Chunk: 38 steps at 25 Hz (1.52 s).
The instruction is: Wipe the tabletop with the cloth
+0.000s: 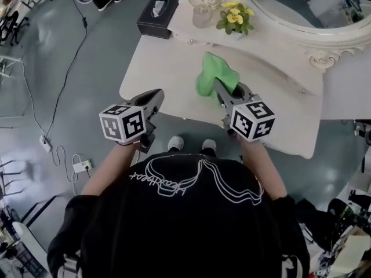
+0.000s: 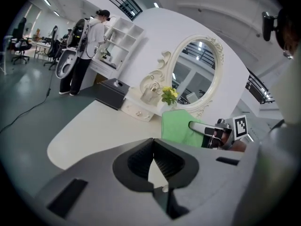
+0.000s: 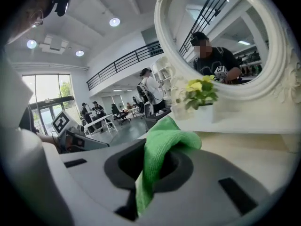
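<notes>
Head view: the person's black shirt [image 1: 191,225] fills the lower half and hides the arms above the wrists. The white script across it is too loopy to read. The marker cubes [image 1: 123,122] carry only black-and-white square patterns, no words. The right claw [image 1: 223,90] is over the pale desk [image 1: 162,68] with its tips buried in the green cloth [image 1: 213,74], so the grip itself is hidden here. The cloth is bunched, and its long axis runs from the tips away from the person toward the pot of yellow flowers [image 1: 235,19]. Whether it touches the desk cannot be told. The left claw [image 1: 154,97] is at the desk's near edge, well apart from the cloth. A dark tissue box [image 1: 157,13] sits at the far left corner. The oval mirror [image 1: 301,30] is cut off by the top edge.

Left gripper view: the left claw's jaws meet at their tips with nothing between them. Beyond them the cloth shows as a green sheet in front of the flowers, with one finger of the right claw laid across it. A second person [image 2: 87,46] stands far off by white shelves [image 2: 123,41], back turned.

Right gripper view: the right claw's jaws are closed on the cloth. One fold rises from between them and flops over to the right. The other end trails down between the pads and out of sight. The mirror's right side is cut off.
</notes>
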### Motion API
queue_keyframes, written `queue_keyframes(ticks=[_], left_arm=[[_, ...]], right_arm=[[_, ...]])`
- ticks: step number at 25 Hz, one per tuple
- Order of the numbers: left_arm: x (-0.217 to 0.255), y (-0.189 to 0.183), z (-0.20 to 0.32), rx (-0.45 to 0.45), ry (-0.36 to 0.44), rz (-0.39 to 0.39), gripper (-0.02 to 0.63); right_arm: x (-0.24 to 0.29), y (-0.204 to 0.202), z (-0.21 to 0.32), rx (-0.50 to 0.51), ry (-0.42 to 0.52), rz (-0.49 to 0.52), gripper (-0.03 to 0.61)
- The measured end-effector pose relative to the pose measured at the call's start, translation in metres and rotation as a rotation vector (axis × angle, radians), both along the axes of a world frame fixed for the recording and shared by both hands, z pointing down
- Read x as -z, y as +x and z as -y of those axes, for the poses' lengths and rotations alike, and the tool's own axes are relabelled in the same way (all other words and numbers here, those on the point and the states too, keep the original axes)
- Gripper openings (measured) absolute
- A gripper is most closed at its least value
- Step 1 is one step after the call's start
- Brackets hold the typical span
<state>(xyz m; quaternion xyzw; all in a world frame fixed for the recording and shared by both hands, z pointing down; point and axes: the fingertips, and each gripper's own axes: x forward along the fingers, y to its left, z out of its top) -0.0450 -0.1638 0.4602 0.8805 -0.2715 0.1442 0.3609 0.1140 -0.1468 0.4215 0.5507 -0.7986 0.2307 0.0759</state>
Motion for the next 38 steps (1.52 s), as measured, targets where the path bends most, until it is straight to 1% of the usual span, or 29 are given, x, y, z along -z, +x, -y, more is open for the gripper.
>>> queue_keyframes(ticks=[4,7,10,15,20,23,26,31,34,38], left_arm=[[-0.007,-0.058,0.007,0.084,-0.009,0.015,0.005],[-0.010,-0.092,0.015,0.133,-0.005,0.013,0.005],[-0.014,-0.124,0.019,0.179,-0.008,0.018,0.005],[-0.026,-0.159,0.015,0.247,-0.054,0.012,0.005],[-0.035,-0.192,0.011,0.308,-0.078,0.028,0.005],[-0.038,-0.207,0.013,0.334,-0.080,0.035,0.005],[-0.041,-0.216,0.012,0.346,-0.083,0.036,0.005],[-0.047,-0.223,0.013,0.356,-0.098,0.024,0.005],[-0.046,-0.224,0.016,0.357,-0.097,0.020,0.005],[-0.045,-0.223,0.021,0.353,-0.092,0.014,0.005]], right_arm=[[-0.006,-0.071,0.027,0.119,-0.001,0.012,0.026],[-0.007,-0.117,0.047,0.189,0.005,0.004,0.026],[-0.009,-0.159,0.058,0.255,0.000,0.017,0.026],[-0.023,-0.218,0.076,0.354,-0.026,0.009,0.026],[-0.049,-0.259,0.094,0.383,-0.070,0.034,0.026],[-0.067,-0.278,0.102,0.411,-0.085,0.000,0.026],[-0.093,-0.285,0.108,0.417,-0.113,-0.076,0.026],[-0.128,-0.278,0.113,0.390,-0.203,-0.141,0.026],[-0.143,-0.270,0.113,0.376,-0.238,-0.203,0.026],[-0.155,-0.263,0.114,0.367,-0.276,-0.254,0.028]])
